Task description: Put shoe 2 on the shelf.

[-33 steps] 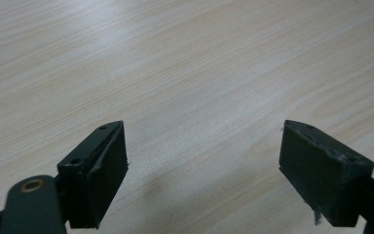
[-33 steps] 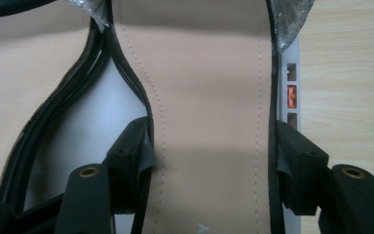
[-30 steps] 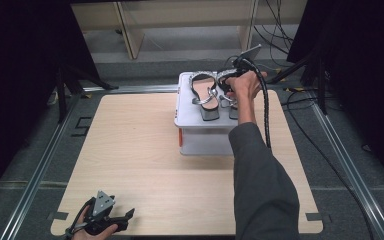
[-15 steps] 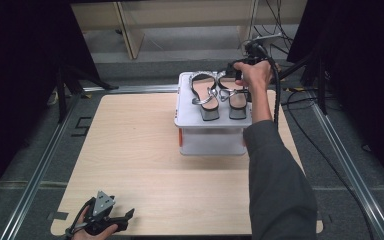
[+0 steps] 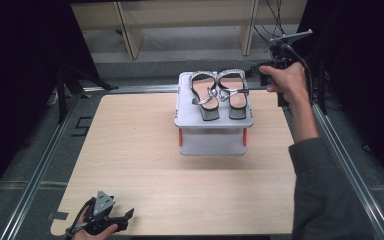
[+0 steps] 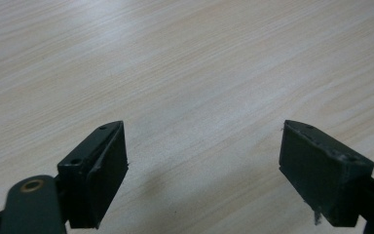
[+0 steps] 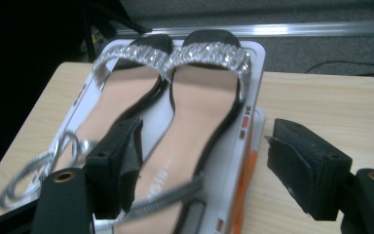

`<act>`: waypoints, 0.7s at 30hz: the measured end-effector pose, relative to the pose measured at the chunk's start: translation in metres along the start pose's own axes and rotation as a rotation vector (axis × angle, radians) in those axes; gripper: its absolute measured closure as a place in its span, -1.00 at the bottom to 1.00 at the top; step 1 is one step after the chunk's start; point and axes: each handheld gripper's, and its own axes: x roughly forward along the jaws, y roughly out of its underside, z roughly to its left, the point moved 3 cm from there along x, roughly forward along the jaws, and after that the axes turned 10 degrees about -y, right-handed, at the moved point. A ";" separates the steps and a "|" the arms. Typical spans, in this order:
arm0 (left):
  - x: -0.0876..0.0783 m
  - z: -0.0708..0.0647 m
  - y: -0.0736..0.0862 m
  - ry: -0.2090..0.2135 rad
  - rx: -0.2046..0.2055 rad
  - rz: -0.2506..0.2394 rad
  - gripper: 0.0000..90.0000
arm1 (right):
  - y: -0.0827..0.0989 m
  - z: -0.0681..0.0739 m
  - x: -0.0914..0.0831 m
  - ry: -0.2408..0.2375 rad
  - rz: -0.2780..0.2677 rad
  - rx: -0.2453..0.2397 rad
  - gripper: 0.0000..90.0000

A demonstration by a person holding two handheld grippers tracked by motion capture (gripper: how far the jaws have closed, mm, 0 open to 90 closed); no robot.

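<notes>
A pair of sandals (image 5: 219, 94) is displayed on a raised stand (image 5: 186, 116); both the right gripper (image 7: 204, 170) and left gripper (image 6: 202, 170) are held with jaws spread, empty.

right tool (image 5: 280, 50) lifted off the sandals (image 5: 219, 90), drawn back beyond the stand (image 5: 212, 120), jaws empty

Right gripper (image 7: 202, 173): two black jaws with blocky, dull pads; a brass-ringed hole in each jaw arm; small screw holes along the pad edges
Left gripper (image 6: 202, 168): matching black jaws; one brass-ringed hole at the near left; a frayed thread under the right pad
Top plates: grey, three-cornered
Cable: black, trailing from the right gripper
Sleeve (image 5: 325, 200): dark grey, long, on the right arm
</notes>
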 end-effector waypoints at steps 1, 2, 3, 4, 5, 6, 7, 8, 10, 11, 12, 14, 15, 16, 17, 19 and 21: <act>0.000 -0.001 -0.001 -0.001 -0.016 -0.007 -0.61 | 0.005 -0.002 -0.004 -0.004 0.006 -0.009 -0.36; 0.001 -0.001 -0.001 -0.002 -0.017 -0.006 -0.61 | 0.010 -0.004 -0.007 -0.012 0.013 -0.034 -0.36; 0.000 0.000 0.000 -0.006 -0.004 0.005 -0.61 | 0.016 -0.004 -0.011 -0.027 0.020 -0.018 -0.36; 0.001 0.001 0.000 -0.006 0.004 0.006 -0.61 | 0.023 -0.005 -0.014 -0.042 0.034 -0.029 -0.36; 0.002 0.001 0.000 -0.006 0.006 0.008 -0.61 | 0.031 -0.005 -0.018 -0.047 0.053 -0.019 -0.37; 0.002 0.003 0.001 -0.011 0.034 0.015 -0.61 | 0.038 -0.007 -0.020 -0.062 0.047 -0.032 -0.37; 0.003 0.004 0.000 -0.016 0.052 0.010 -0.61 | 0.045 -0.007 -0.023 -0.069 0.053 -0.018 -0.37; 0.004 0.002 0.000 -0.011 0.029 0.003 -0.61 | 0.052 -0.010 -0.026 -0.081 0.061 -0.041 -0.37; 0.004 0.003 0.000 -0.015 0.054 0.009 -0.61 | 0.069 -0.015 -0.031 -0.088 0.077 -0.066 -0.37; 0.004 0.004 -0.001 -0.018 0.060 0.009 -0.61 | 0.075 -0.015 -0.033 -0.082 0.082 -0.059 -0.37; 0.003 0.002 0.000 -0.007 0.037 0.012 -0.61 | 0.083 -0.017 -0.036 -0.086 0.093 -0.055 -0.37; 0.002 0.002 0.000 -0.016 0.035 0.021 -0.61 | 0.101 -0.020 -0.036 -0.134 0.107 -0.065 -0.38; 0.003 0.003 0.000 -0.024 0.043 0.017 -0.61 | 0.108 -0.020 -0.037 -0.128 0.105 -0.072 -0.38; 0.004 0.004 0.000 -0.019 0.059 0.011 -0.61 | 0.114 -0.018 -0.038 -0.113 0.114 -0.057 -0.38; 0.003 0.002 0.001 -0.008 0.034 0.018 -0.61 | 0.121 -0.020 -0.038 -0.140 0.099 -0.091 -0.38; 0.004 0.004 0.001 -0.019 0.048 0.015 -0.61 | 0.136 -0.019 -0.038 -0.158 0.094 -0.110 -0.38; 0.004 0.004 0.000 -0.019 0.055 0.010 -0.61 | 0.150 -0.015 -0.039 -0.167 0.097 -0.123 -0.38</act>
